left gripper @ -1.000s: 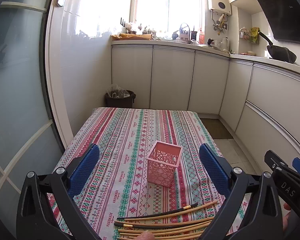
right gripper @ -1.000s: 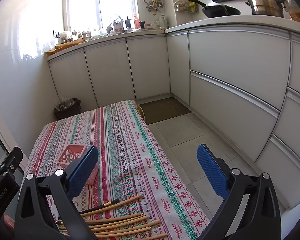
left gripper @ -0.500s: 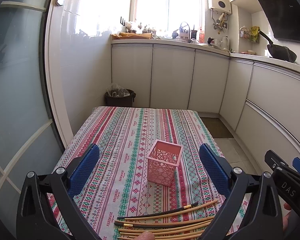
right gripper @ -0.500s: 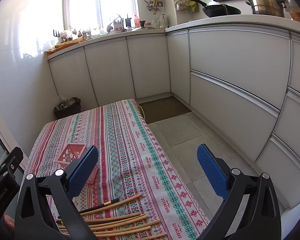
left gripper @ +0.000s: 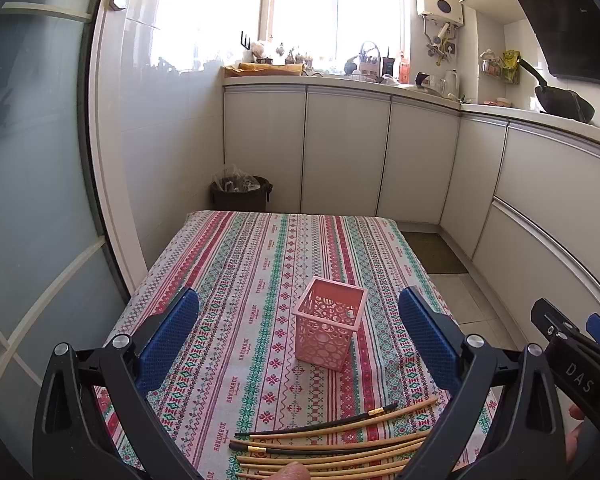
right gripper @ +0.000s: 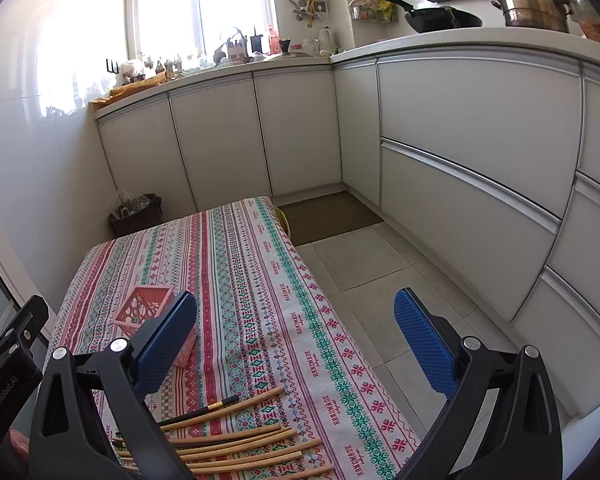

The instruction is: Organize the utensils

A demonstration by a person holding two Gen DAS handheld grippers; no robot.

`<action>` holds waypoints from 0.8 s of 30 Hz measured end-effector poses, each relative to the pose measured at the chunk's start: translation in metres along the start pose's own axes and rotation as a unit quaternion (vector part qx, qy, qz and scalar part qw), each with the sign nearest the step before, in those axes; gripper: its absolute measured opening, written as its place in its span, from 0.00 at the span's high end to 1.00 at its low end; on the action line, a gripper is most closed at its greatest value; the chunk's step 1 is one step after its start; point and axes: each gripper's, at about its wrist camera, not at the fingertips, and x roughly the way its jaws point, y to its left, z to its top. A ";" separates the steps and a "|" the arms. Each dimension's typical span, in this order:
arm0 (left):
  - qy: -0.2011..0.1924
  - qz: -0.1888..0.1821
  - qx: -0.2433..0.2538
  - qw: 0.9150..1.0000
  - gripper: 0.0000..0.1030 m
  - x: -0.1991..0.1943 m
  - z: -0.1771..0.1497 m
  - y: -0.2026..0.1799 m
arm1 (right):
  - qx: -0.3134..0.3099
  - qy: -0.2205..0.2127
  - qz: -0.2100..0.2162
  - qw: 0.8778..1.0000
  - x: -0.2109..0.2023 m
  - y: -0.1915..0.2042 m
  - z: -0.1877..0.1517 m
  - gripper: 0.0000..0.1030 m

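Note:
A pink perforated square holder (left gripper: 329, 323) stands upright and empty on the patterned tablecloth (left gripper: 260, 256); it also shows in the right wrist view (right gripper: 144, 309), partly behind the left finger pad. Several wooden chopsticks (left gripper: 340, 446), two of them black with gold bands, lie in a loose row at the near table edge; they also show in the right wrist view (right gripper: 244, 440). My left gripper (left gripper: 298, 340) is open and empty, above the near table, the holder between its fingers in view. My right gripper (right gripper: 296, 340) is open and empty over the table's right edge.
The table's right edge drops to a tiled floor (right gripper: 380, 280) with a brown mat (right gripper: 328, 216). White cabinets (right gripper: 460, 140) run along the back and right. A dark bin (left gripper: 240, 194) stands beyond the far table end. A glass panel (left gripper: 32, 200) is at left.

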 end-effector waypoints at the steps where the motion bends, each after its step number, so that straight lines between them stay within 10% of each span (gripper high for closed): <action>1: 0.000 0.000 -0.002 1.000 0.07 0.000 0.000 0.000 | 0.000 0.000 0.000 1.000 0.000 0.000 0.000 0.07; 12: 0.000 -0.009 -0.006 1.000 0.07 0.001 0.000 0.000 | 0.003 0.002 -0.002 1.000 0.000 -0.001 0.000 0.07; 16: -0.003 -0.104 0.044 0.994 0.07 -0.002 -0.003 -0.008 | 0.036 0.004 -0.016 0.999 0.003 -0.023 0.009 0.07; 18: 0.014 -0.195 0.138 0.971 0.07 -0.002 -0.011 -0.027 | 0.073 0.009 -0.022 0.997 0.007 -0.047 0.018 0.07; 20: 0.032 -0.273 0.238 0.931 0.07 -0.005 -0.030 -0.055 | 0.111 0.024 -0.022 0.993 0.015 -0.073 0.023 0.07; 22: 0.062 -0.342 0.317 0.883 0.07 -0.017 -0.057 -0.083 | 0.149 0.046 -0.012 0.988 0.026 -0.095 0.026 0.07; 24: 0.133 -0.422 0.391 0.807 0.07 -0.036 -0.088 -0.104 | 0.186 0.074 0.017 0.980 0.038 -0.111 0.027 0.07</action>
